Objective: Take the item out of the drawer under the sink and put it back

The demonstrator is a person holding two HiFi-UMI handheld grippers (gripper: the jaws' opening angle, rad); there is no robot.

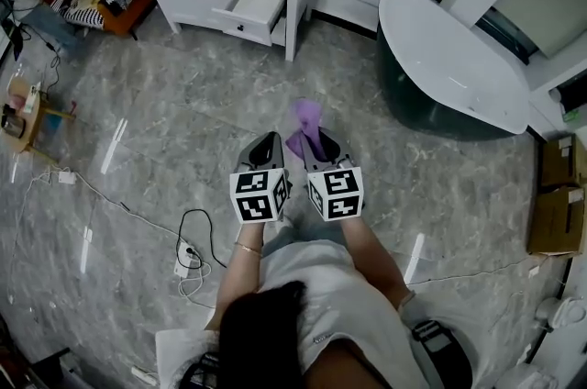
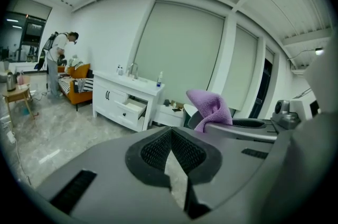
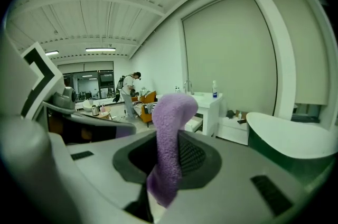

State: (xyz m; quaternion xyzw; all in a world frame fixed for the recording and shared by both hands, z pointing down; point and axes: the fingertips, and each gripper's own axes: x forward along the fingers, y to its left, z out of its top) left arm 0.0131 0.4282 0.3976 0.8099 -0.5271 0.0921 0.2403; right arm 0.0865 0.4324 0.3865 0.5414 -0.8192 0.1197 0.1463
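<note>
Where right gripper view shows purple cloth (image 3: 170, 133) pinched upright between jaws of right gripper (image 3: 168, 165), head view places it above marble floor (image 1: 138, 139), well apart from open vanity drawer (image 1: 253, 11). Left gripper (image 2: 171, 157) clenched, empty. Head view alone: power strip (image 1: 183, 266) on floor.

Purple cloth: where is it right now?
The cloth is clamped in the right gripper, at the head view's centre, over the floor mid-room. The open drawer is ahead to the left and the tub to the right.
</note>
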